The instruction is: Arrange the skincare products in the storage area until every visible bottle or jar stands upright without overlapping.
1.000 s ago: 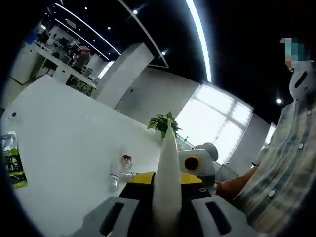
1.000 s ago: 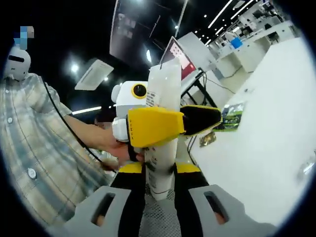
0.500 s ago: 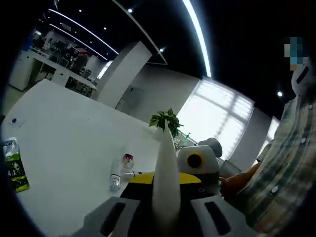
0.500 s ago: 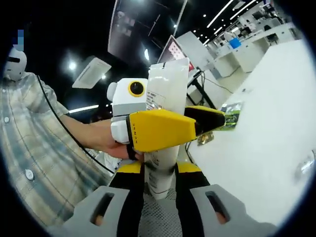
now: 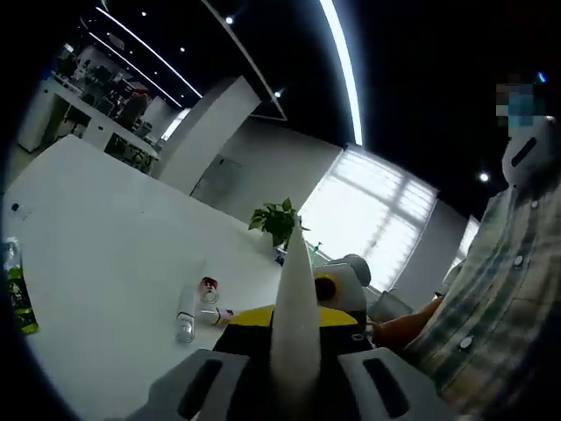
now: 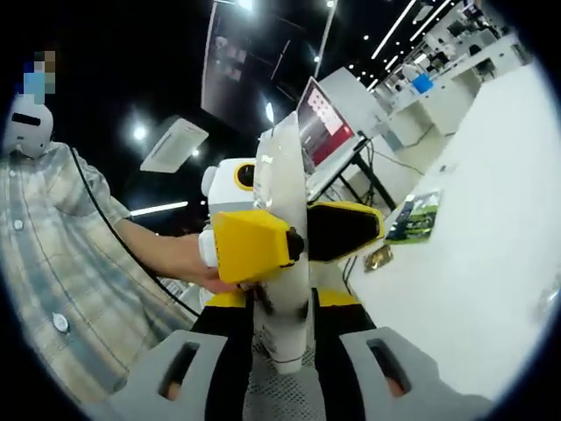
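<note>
The white tube (image 6: 282, 254) is held in the air above the white surface (image 6: 473, 254), clamped by both tools at once: the right gripper (image 6: 280, 338) has its fingers closed on the lower body of the tube, and the left gripper (image 6: 294, 244) crosses in front and pinches the tube higher up with its yellow fingers. In the left gripper view the same tube (image 5: 294, 324) rises edge-on between the closed fingers of the left gripper (image 5: 294, 373), with the right gripper (image 5: 337, 294) behind it. Risk: a two-point hold on a soft tube can twist or crease it if the hands move apart or roll differently; releasing one grip early may let the tube swing or slip. Two small bottles (image 5: 195, 307) lie on their sides on the surface, close together, so they remain to be stood up. A tube set down on a narrow end may topple onto them. A green packet (image 5: 17, 294) lies well apart near the surface edge.
</note>
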Tool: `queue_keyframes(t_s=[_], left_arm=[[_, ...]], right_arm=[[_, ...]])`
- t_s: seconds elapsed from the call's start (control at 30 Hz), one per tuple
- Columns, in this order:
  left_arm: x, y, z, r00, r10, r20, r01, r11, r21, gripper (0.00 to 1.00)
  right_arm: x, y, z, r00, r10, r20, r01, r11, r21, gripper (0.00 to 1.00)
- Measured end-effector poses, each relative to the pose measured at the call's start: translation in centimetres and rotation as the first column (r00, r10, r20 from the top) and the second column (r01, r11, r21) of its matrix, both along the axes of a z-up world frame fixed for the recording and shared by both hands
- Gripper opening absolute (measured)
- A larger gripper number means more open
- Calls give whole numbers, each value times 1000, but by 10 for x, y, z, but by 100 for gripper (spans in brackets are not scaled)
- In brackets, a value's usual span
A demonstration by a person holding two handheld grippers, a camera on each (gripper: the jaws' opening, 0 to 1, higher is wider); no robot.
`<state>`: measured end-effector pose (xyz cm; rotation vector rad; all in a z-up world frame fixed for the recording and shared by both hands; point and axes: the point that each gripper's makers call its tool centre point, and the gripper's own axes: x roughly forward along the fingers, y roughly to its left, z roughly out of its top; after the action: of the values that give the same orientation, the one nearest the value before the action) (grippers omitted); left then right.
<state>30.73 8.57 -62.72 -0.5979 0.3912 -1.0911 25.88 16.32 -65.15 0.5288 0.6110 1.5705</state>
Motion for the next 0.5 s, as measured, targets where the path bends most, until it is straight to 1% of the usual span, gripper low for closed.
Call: queue_keyframes(t_s=[0.1,0.13,0.17,0.2,0.23,0.3,0.33,0.37,0.43,0.47,0.5], left_arm=[[1,-1,2,1000,-3,0,3,1000,-15,13],[0,0,3,1000,-7,-3,7,1000,-23,13],[-1,0,7,1000,-14,3,14,999,-52,13],[-3,-2,15,1000,-24,-4,23,994,-104,13],[1,0,15,1000,1,2,0,995,-100,14],[1,0,14,1000,-1,5,1,996,-94,15],[1,0,12,1000,2,1,-2,996,-84,16],[5,2,7,1000,23,5,-23,998,-54,18],[11,3,1,999,53,7,-53,998,-22,23],[14,4,-4,997,74,-6,-74,997,8,25],[18,7,-8,995,98,5,-99,994,42,27]], right_arm=[[-7,3,-4,1000,19,0,-19,1000,-13,27],[-7,2,-3,1000,14,20,-14,1000,-10,25],[-5,0,-4,999,3,50,-2,1000,-17,20],[-5,-3,-3,997,13,74,-12,1000,-12,20],[-7,-3,1,999,20,49,-20,1000,-15,19],[-6,-3,-1,994,14,104,-10,999,-37,18],[-7,-3,-4,995,15,95,-9,998,-59,17],[-5,-4,-8,995,10,97,-2,997,-79,17],[4,-7,-18,990,-21,141,40,991,-131,16],[7,-8,-21,988,-30,151,53,987,-151,16],[12,-11,-28,986,-43,162,74,979,-189,16]])
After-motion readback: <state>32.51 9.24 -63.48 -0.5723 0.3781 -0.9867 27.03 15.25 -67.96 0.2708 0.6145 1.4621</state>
